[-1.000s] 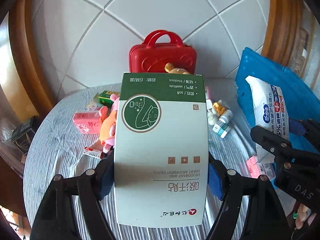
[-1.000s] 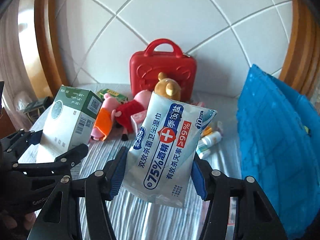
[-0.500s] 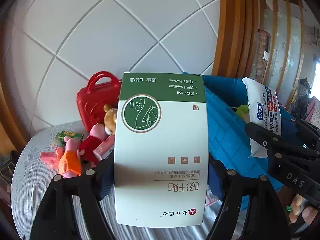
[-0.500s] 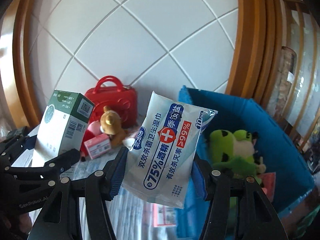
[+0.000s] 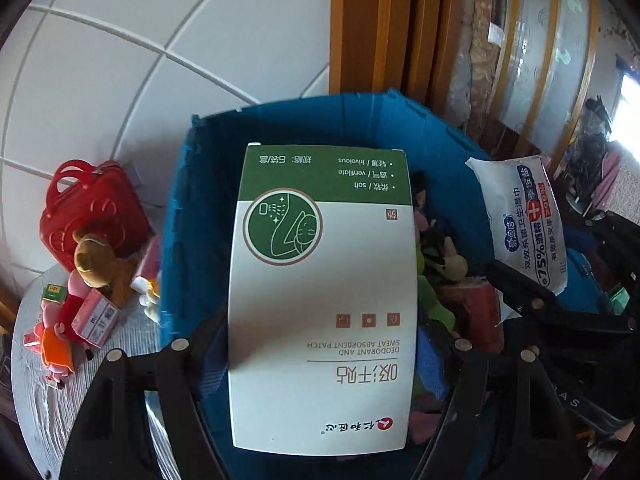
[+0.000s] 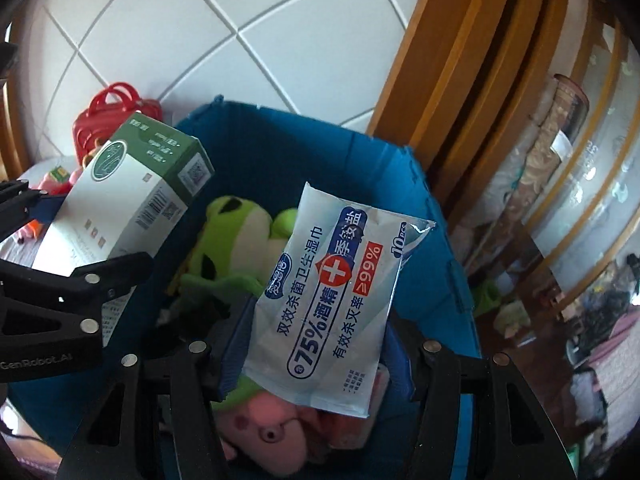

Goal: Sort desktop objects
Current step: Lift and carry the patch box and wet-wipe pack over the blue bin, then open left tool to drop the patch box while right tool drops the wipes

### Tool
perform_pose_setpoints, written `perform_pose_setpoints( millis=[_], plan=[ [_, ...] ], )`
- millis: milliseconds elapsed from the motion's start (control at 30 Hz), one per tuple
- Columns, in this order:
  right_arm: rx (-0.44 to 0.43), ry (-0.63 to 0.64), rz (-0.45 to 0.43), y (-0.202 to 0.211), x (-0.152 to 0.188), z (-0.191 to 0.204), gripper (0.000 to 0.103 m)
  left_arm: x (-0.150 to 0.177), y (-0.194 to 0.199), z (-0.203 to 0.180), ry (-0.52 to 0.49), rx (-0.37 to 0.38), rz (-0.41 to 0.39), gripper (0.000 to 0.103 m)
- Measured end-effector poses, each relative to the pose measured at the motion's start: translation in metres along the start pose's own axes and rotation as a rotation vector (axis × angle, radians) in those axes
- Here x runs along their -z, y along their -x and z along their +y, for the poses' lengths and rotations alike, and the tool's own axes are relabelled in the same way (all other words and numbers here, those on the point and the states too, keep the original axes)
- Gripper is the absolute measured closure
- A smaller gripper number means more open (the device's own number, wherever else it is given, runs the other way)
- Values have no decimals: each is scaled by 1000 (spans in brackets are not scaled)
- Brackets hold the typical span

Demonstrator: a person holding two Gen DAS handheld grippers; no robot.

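Both grippers have swung from the table over to the blue bin, which half a second ago sat off to the right and now fills the middle of each view.

The left gripper [image 5: 320,364] is clenched on a green-and-white box [image 5: 322,300], its padded fingers pressing the two long sides near the lower end. The box stands with its long axis running up the frame, green end at the top and pointing into the bin [image 5: 192,216]; its print reads upside down. In the right wrist view the same box [image 6: 124,200] slants from lower left to upper right, green end reaching over the bin's left wall [image 6: 248,148].

The right gripper [image 6: 316,368] is clamped on a pack of wet wipes [image 6: 332,292], held by its lower part. The pack's long axis leans slightly to the right, its torn-looking top corner pointing to the upper right, and it hangs over the bin's inside. In the left wrist view the pack [image 5: 524,220] shows at the right edge, just over the bin's right rim.

Inside the bin lie a green plush frog [image 6: 236,240] and, at the bottom centre, a pink plush pig [image 6: 268,432].

At the left of the left wrist view, on the striped tablecloth [image 5: 40,392], stand a red case [image 5: 92,208], a brown teddy bear [image 5: 100,260] and a small pink box [image 5: 96,316].
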State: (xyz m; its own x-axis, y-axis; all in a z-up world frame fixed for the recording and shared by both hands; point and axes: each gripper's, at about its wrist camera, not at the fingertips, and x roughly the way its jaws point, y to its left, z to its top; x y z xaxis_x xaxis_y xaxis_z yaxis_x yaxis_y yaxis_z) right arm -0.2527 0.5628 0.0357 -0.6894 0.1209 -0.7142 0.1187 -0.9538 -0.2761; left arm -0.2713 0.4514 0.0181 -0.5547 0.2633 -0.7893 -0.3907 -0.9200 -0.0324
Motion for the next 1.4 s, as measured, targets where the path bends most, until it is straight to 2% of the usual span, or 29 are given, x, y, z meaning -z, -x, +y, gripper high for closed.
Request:
perform_pose_setpoints(
  millis=[133, 267, 433, 633, 733, 800, 900, 933, 1100, 1400],
  plan=[
    [-27, 16, 97, -28, 13, -27, 44, -1, -27, -28, -13, 5, 101, 27],
    [-58, 26, 140, -39, 23, -38, 44, 2, -35, -42, -22, -17, 127, 27],
    [-78, 63, 135, -44, 35, -44, 44, 6, -35, -54, -36, -58, 113, 26],
    [-111, 44, 114, -39, 41, -50, 43, 8, -27, -60, -39, -85, 81, 19],
    [-127, 20, 101, -32, 44, -54, 35, 12, -19, -60, -41, -91, 60, 19],
    [-139, 2, 88, -25, 46, -55, 23, 16, -12, -58, -35, -92, 43, 18],
    [-147, -20, 51, -11, 50, -54, 4, 23, 1, -52, -19, -90, 18, 18],
    [-145, -26, 37, -6, 51, -53, 1, 26, 6, -49, -15, -96, 8, 18],
    [-135, -59, -15, 9, 53, -44, 0, 45, 38, -24, 32, -146, -61, 18],
    [-234, -39, -139, 50, 34, 4, 0, 87, 99, 68, 229, -276, -151, 18]
  ],
)
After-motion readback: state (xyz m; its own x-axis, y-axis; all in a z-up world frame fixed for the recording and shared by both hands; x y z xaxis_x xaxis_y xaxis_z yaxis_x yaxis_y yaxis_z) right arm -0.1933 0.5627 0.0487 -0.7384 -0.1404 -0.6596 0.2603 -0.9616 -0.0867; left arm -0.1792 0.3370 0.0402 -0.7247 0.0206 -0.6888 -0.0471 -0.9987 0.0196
